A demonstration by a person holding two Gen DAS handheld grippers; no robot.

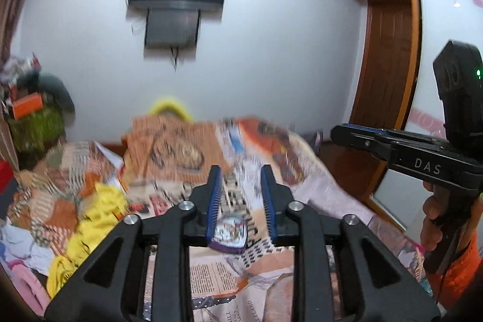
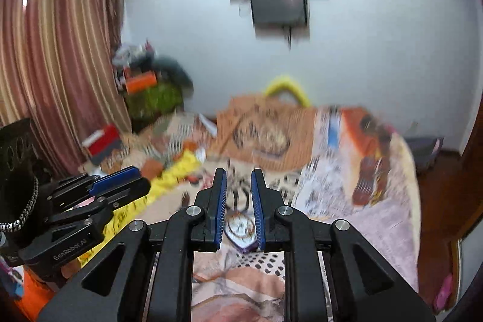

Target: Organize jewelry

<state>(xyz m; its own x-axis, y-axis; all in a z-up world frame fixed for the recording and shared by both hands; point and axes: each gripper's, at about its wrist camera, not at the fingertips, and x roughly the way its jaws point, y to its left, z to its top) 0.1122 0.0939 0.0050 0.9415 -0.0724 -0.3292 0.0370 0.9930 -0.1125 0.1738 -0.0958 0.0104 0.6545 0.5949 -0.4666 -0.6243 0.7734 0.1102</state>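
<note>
Both the left gripper (image 1: 241,198) and right gripper (image 2: 238,198) gape partly open, empty, above a purple-rimmed jewelry box (image 1: 230,233) on the bed (image 1: 317,186).

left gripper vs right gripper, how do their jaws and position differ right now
The left gripper has its jaws spread wider; the right gripper has its jaws closer together, though still apart. Neither visibly grips anything. In the left wrist view the right gripper sits off to the right, pointing leftward. Both share black frames with blue pads, and both hover above the small purple-edged jewelry box on the patterned bed cover.
</note>
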